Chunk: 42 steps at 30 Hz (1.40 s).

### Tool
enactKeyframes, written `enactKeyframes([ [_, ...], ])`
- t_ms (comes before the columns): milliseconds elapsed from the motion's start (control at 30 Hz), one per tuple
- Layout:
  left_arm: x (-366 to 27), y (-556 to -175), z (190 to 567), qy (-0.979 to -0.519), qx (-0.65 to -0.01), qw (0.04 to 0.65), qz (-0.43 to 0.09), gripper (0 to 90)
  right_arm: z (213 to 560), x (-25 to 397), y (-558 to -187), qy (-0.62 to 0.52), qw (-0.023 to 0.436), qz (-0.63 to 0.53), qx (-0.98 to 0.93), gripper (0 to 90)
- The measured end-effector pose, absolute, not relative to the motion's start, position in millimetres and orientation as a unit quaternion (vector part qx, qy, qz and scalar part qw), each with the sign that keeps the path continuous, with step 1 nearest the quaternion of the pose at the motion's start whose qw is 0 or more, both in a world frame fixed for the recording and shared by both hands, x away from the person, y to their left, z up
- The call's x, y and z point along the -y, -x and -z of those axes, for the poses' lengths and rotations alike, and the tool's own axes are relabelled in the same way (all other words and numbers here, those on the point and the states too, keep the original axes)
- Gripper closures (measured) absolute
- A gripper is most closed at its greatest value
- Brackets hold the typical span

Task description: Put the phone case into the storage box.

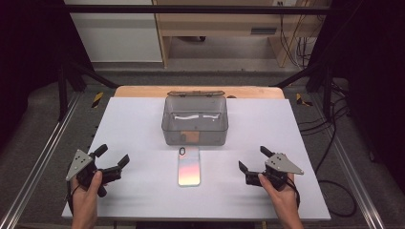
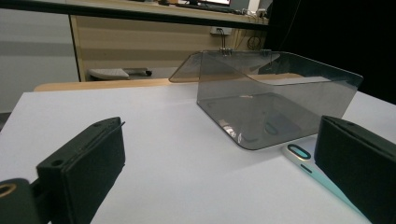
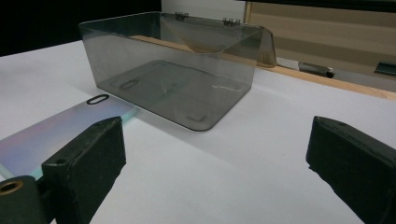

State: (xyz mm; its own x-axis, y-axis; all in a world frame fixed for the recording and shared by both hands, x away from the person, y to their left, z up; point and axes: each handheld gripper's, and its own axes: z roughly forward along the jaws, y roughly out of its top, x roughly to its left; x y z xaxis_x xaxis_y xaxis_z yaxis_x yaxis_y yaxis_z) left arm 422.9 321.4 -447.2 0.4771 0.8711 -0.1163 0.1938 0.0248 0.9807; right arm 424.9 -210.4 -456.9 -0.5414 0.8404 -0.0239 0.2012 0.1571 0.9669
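Note:
A smoky see-through plastic box [image 1: 194, 121] stands at the middle of the white table with its hinged lid swung back; nothing shows inside it. An iridescent phone case [image 1: 188, 166] lies flat just in front of the box. My left gripper [image 1: 113, 158] rests open at the table's front left, well left of the case. Over at the front right my right gripper [image 1: 253, 160] is open too. In the left gripper view the box [image 2: 275, 100] sits ahead and the case [image 2: 310, 170] peeks past the right jaw. The right gripper view has the box [image 3: 173, 67] ahead and the case [image 3: 60, 133] at left.
The white table top [image 1: 133, 124] has a wooden strip [image 1: 143, 90] along its far edge. Metal frame rails [image 1: 45, 152] run down both sides. Cables [image 1: 334, 124] lie on the floor at the right. Wooden furniture [image 1: 215, 28] stands beyond the table.

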Motion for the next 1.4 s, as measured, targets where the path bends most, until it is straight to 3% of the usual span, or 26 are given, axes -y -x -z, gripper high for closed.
enactKeyframes([
  [1033, -314, -423, 448, -0.648, -0.415, 0.570, -0.290, 1.9, 464, 206, -430, -0.442, 0.280, -0.481, -0.703, 5.1],
  [1400, -309, -422, 448, -0.658, -0.408, 0.556, -0.303, 2.0, 465, 186, -426, -0.453, 0.257, -0.448, -0.727, 6.6],
])
